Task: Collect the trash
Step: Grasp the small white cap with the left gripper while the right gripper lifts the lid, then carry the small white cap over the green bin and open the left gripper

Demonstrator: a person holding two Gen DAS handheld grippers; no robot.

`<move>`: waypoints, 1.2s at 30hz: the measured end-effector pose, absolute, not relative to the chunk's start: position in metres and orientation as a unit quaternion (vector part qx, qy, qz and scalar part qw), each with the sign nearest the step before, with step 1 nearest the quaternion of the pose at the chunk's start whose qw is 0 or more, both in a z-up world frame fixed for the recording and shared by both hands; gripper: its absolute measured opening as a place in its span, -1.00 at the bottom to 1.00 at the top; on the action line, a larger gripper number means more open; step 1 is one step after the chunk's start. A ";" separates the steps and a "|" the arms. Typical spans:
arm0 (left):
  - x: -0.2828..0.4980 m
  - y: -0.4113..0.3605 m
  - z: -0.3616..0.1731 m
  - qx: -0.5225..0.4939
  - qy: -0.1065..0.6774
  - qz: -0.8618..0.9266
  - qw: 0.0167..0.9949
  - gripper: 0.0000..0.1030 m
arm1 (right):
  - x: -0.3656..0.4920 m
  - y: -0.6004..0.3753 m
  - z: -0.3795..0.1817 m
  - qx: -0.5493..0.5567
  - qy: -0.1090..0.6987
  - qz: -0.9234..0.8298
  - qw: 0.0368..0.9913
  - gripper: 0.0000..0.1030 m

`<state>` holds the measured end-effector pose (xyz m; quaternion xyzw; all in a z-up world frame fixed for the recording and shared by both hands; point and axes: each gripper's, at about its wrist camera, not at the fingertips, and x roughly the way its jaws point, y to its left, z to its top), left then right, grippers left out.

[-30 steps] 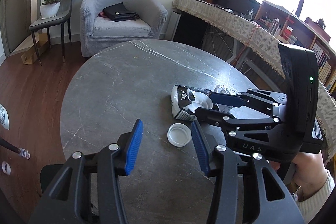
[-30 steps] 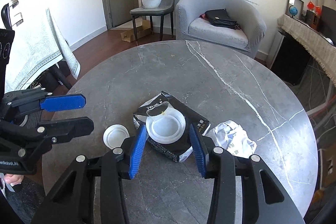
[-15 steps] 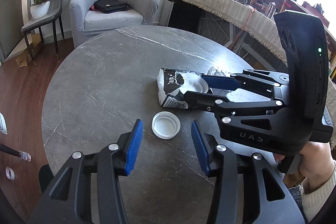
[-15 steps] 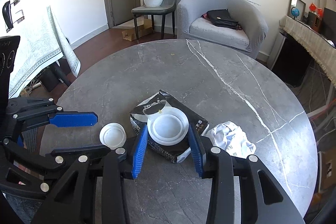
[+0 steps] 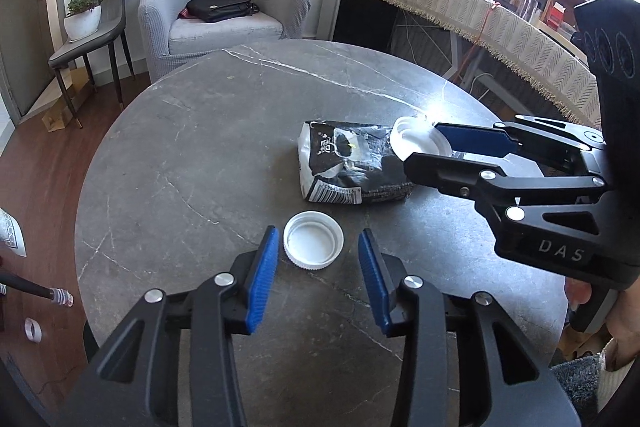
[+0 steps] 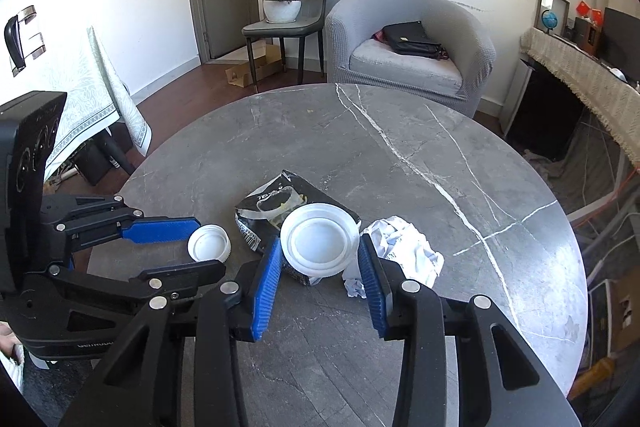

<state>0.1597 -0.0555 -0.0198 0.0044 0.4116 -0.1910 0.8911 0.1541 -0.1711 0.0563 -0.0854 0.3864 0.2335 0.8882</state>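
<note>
While our left gripper (image 5: 316, 257) was closing its jaws around the small white cap (image 5: 313, 239) on the grey marble table (image 5: 192, 131), not yet pressing it, our right gripper (image 6: 318, 261) clasped the larger white lid (image 6: 319, 244), raised above the black snack bag (image 6: 276, 205), beside crumpled paper (image 6: 404, 251)

Two close, downward views; shared table (image 5: 168, 155)

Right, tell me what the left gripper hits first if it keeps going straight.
Probably the small white cap on the table, lying just beyond the left gripper, roughly between its jaws; exact depth is unclear.
</note>
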 end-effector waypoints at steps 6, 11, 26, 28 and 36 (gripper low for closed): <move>0.158 -0.048 -0.016 0.002 0.402 -0.186 0.897 -0.37 | 0.153 -0.167 0.063 -0.083 0.377 0.239 0.891 -0.24; 0.157 -0.028 -0.009 -0.025 0.392 -0.172 0.903 -0.37 | 0.153 -0.153 0.066 -0.086 0.374 0.247 0.889 -0.24; 0.148 0.038 0.004 -0.050 0.384 -0.131 0.913 -0.37 | 0.158 -0.086 0.069 -0.097 0.368 0.284 0.880 -0.24; 0.146 0.050 0.004 -0.056 0.385 -0.123 0.913 -0.37 | 0.158 -0.073 0.069 -0.100 0.367 0.291 0.878 -0.24; 0.136 0.103 0.001 -0.068 0.390 -0.084 0.915 -0.37 | 0.159 -0.030 0.069 -0.105 0.365 0.319 0.868 -0.24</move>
